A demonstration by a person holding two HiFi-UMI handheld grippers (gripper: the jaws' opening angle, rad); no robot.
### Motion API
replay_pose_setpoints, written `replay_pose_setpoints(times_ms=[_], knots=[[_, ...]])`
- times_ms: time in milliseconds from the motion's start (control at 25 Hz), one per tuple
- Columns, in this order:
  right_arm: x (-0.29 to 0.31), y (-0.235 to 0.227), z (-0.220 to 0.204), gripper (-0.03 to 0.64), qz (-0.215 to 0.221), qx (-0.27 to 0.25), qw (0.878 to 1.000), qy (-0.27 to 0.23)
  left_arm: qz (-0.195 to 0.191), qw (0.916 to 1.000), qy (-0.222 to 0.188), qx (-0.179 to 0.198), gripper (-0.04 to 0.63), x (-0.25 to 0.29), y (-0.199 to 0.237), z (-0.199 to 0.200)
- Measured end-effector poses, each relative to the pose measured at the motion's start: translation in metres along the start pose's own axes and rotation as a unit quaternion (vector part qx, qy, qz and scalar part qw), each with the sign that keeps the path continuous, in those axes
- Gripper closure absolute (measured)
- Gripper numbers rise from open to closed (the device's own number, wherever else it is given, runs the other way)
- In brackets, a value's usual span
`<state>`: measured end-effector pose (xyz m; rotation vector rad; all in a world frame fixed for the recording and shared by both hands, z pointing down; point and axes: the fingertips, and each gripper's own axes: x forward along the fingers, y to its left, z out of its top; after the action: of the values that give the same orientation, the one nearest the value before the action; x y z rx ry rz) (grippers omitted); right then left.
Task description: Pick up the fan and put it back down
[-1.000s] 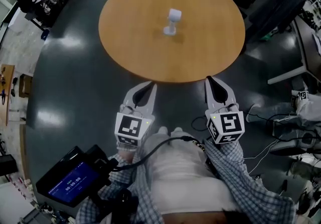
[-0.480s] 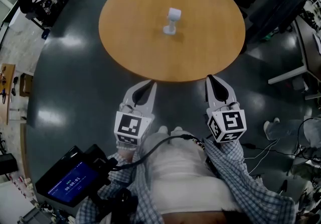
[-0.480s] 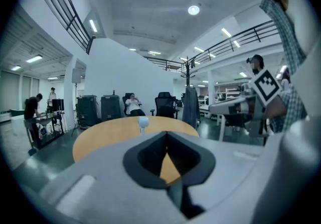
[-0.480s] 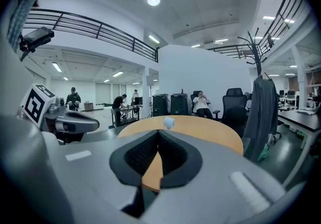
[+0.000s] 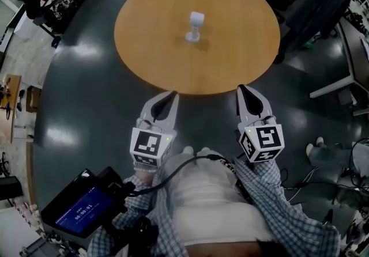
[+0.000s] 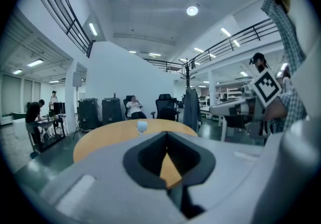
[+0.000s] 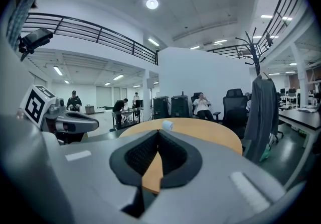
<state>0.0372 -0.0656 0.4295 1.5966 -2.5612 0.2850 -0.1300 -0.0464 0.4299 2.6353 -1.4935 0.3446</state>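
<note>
A small white fan stands upright on its foot near the middle of the round wooden table. Both grippers hover over the floor just short of the table's near edge, pointing at it. My left gripper is shut with nothing in it, and so is my right gripper. In the left gripper view the fan shows small beyond the closed tips. In the right gripper view the fan sits a little right of the closed tips. Neither gripper touches the fan.
A device with a blue timer screen hangs at my lower left. Office chairs and a seated person are beyond the table. A coat rack with a coat stands at the right. Cables and a person's shoes are on the floor at the right.
Both grippers have edged slightly toward the table's near edge, jaws still shut. The shoes at the right have moved down and left across the floor. The fan stands as before.
</note>
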Motion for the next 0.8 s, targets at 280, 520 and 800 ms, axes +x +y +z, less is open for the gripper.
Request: replay_pose_setpoints(times_ms=[280,520,800], knots=[[0.001,0.000,0.009,0.614,0.008,-0.004,1.000,-0.006,0.008,1.0000,-0.005,0.001,0.595,0.002,0.006,0.003],[0.001,-0.011,0.022,0.614,0.005,-0.020,1.000,-0.015,0.001,1.0000,-0.001,0.002,0.595,0.003,0.004,0.004],[-0.014,-0.012,0.015,0.614,-0.012,-0.012,1.000,-0.001,-0.009,0.9999,-0.006,0.011,0.595,0.007,-0.003,0.015]])
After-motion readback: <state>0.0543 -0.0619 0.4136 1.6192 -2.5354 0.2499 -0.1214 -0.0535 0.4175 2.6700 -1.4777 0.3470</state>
